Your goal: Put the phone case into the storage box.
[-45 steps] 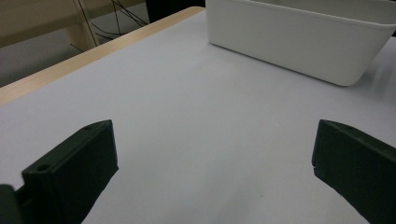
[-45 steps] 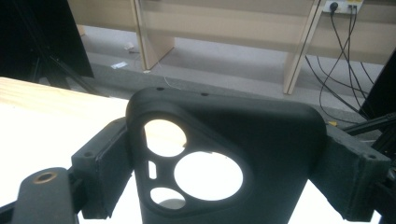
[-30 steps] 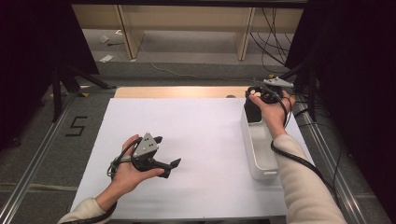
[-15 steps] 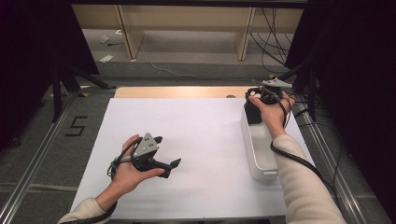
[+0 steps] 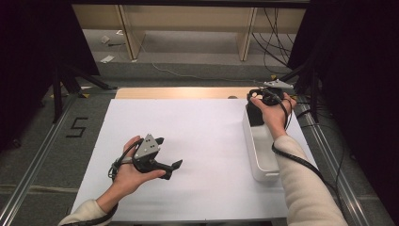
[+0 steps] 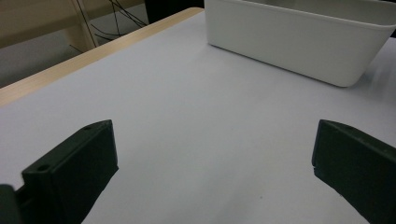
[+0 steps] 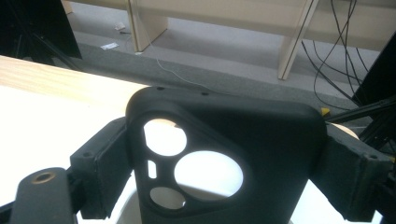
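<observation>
White tabletop [image 5: 207, 141] with a strip of bare wood along the far edge, dark curtains either side, cables and shelf legs on the floor behind.

So the thing I'm handling is a black phone case [image 7: 224, 158], the kind with a cutout block for the cameras. It's clamped across its width between my right gripper [image 7: 224, 172]'s jaws, which stand pretty wide because the case is wide. From the high view the case [image 5: 254, 114] stands upright with its long axis roughly vertical, lower end down inside the far end of the white bin [image 5: 258, 155], and my right gripper [image 5: 267, 98] sits right above it. That's what matters for the next bit, I reckon: the bin is directly under the case, and the bin's long axis runs near-to-far along the right edge of the table, so it's a straight drop or a straight lift, no sideways reach needed.

My left gripper [image 5: 167, 167] is way off, parked low over the near-left part of the table, jaws spread wide with nothing between them, pointing toward the bin [image 6: 299, 42]. So the right hand is clearly the nearer one.

Count: one phone case, one bin, two grippers. I can't see into the bin well enough to say if there's more in there.
</observation>
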